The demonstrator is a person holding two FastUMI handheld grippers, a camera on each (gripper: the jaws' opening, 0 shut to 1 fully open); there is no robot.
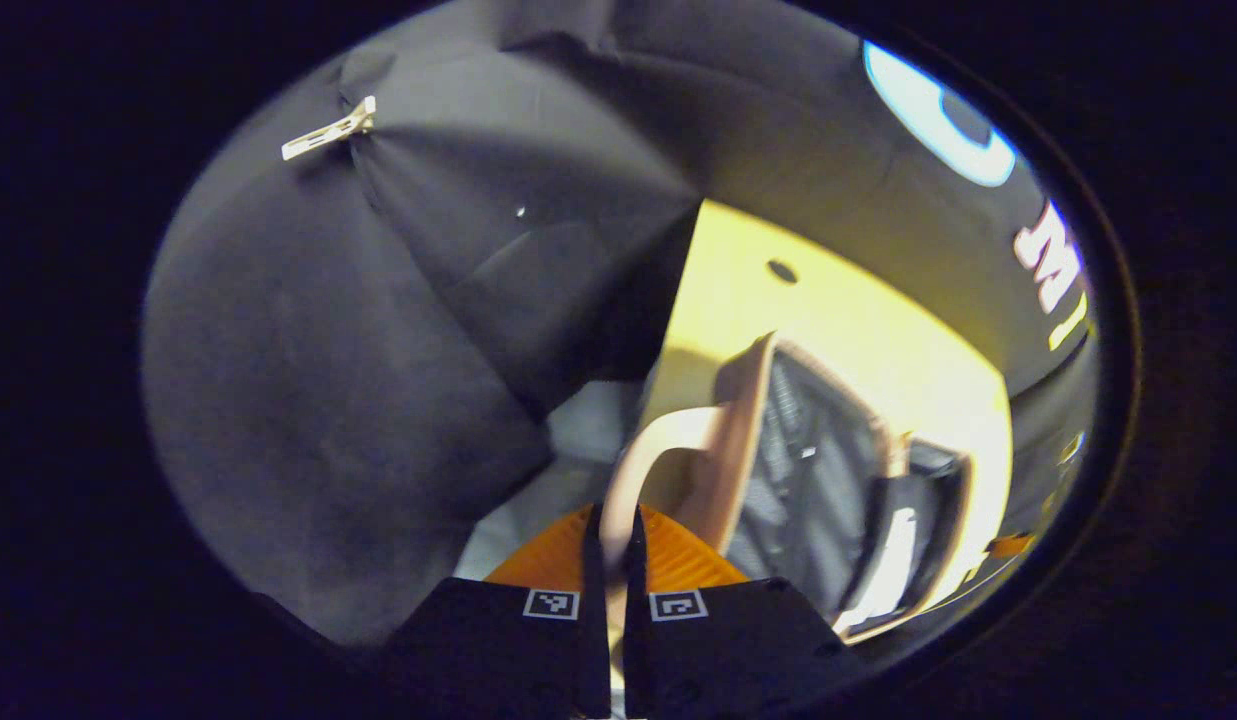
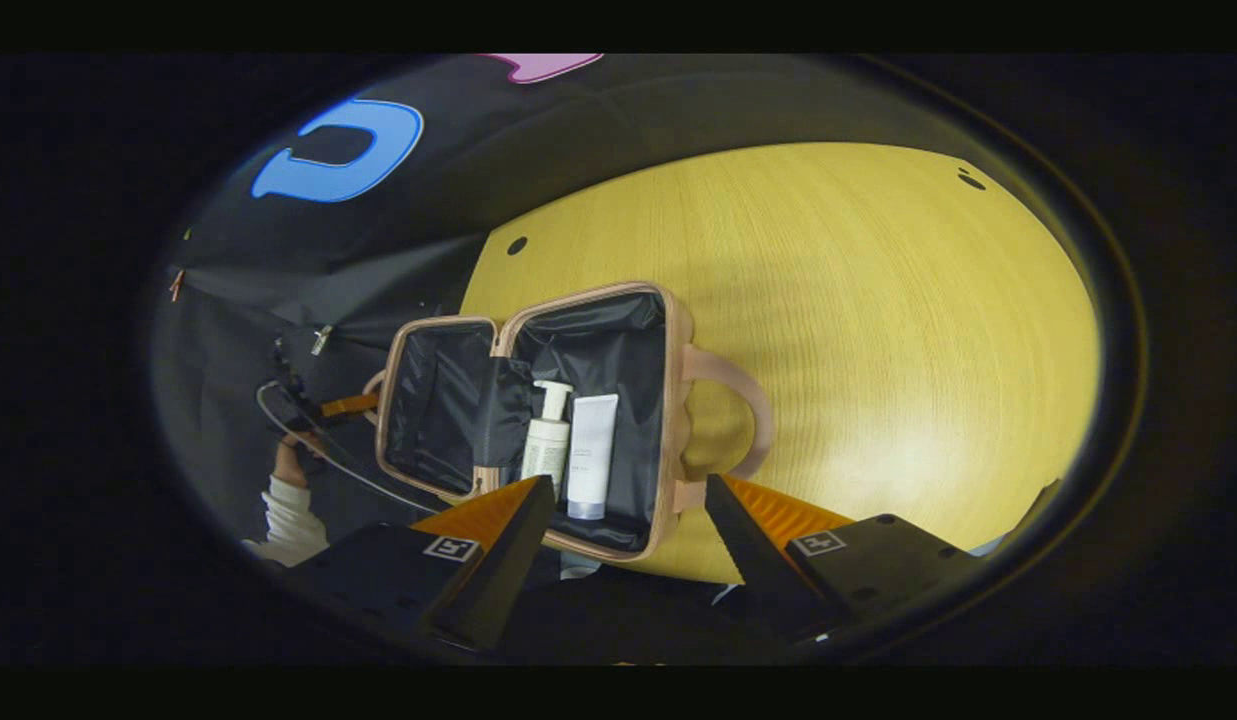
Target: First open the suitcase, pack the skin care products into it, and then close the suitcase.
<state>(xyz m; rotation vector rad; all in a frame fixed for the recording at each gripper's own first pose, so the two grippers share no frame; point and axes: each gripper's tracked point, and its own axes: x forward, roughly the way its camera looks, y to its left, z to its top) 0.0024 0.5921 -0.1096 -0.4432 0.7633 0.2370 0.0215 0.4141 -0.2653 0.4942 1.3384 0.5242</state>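
Centre of right gripper view: open beige hard-shell suitcase (image 2: 538, 410) on grained yellow wood table (image 2: 878, 330), black-lined, holding white pump bottle (image 2: 547, 440) and tube (image 2: 591, 455). Right gripper (image 2: 628, 530) spread apart. Left gripper (image 1: 612, 560) clamped on curved handle (image 1: 643, 460).

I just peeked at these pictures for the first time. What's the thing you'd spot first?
Probably the open pink suitcase lying flat on the yellow table, with a white pump bottle and a white tube side by side in its black-lined half. Next, the left gripper pinching one of the suitcase's pink handles, while the right gripper hovers open above the case.
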